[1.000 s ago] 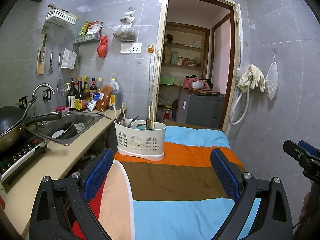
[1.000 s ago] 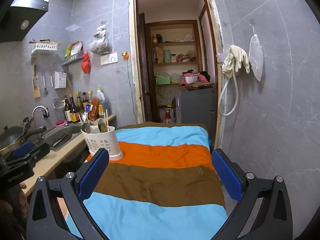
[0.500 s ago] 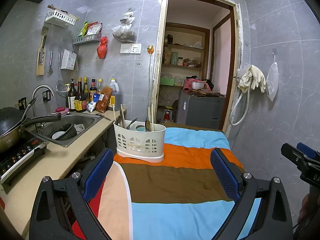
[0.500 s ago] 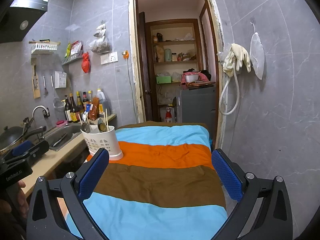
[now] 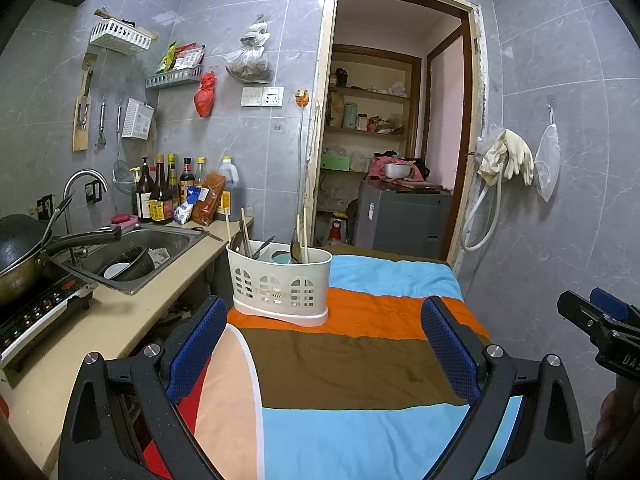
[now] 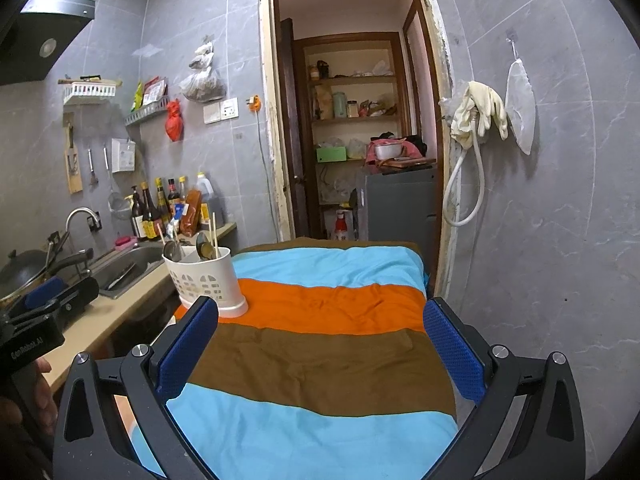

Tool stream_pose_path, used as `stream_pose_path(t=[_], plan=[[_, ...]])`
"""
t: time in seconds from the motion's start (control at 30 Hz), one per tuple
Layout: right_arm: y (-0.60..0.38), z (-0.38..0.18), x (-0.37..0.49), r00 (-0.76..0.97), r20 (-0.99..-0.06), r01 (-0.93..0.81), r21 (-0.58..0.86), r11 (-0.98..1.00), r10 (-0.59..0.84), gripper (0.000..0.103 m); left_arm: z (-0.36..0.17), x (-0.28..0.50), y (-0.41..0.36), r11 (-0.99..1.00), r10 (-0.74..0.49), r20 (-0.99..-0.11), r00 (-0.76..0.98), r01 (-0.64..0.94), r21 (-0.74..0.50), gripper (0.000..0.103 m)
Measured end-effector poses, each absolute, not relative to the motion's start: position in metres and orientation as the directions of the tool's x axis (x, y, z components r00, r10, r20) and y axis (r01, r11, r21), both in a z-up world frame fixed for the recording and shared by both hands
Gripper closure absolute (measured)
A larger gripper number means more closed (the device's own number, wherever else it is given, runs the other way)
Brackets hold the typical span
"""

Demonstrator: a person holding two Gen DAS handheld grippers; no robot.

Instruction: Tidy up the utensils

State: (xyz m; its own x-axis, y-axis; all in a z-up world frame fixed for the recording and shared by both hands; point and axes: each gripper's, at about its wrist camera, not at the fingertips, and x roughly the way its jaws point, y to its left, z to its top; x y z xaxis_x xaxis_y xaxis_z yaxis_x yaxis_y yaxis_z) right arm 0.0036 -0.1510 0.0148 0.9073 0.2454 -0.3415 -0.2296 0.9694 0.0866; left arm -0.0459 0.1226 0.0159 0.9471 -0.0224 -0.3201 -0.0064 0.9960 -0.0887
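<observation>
A white perforated utensil holder [image 5: 280,286] [image 6: 204,278] stands on the orange band of a striped cloth [image 5: 360,364] [image 6: 320,360], at its left edge. Chopsticks [image 5: 305,234], spoons [image 5: 295,250] and other utensils stick up out of it. My left gripper [image 5: 324,340] hovers open above the cloth, short of the holder, nothing between its blue pads. Farther right and back, my right gripper [image 6: 320,344] is open and holds nothing. Each gripper shows at the edge of the other's view.
A counter [image 5: 104,320] runs along the left with a sink [image 5: 136,248] holding dishes, a wok [image 5: 20,252] on an induction hob [image 5: 36,312], and sauce bottles [image 5: 160,192]. A doorway [image 5: 392,140] opens behind the cloth-covered table. Gloves and a hose [image 5: 504,164] hang on the right wall.
The left wrist view has drawn back slightly from the holder, which sits a little higher and smaller. Both grippers stay open; the right one barely shifts.
</observation>
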Motion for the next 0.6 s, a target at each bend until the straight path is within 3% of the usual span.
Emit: stream_pose_path(t=[0.6], plan=[[-0.1501,0.0151,0.0043,0.907,-0.343,-0.229,0.087,0.97,0.245,0.0,0.0162,-0.0402,0.1232,0.996,-0.024,-0.319,0.947,-0.004,-0.087,0.008]])
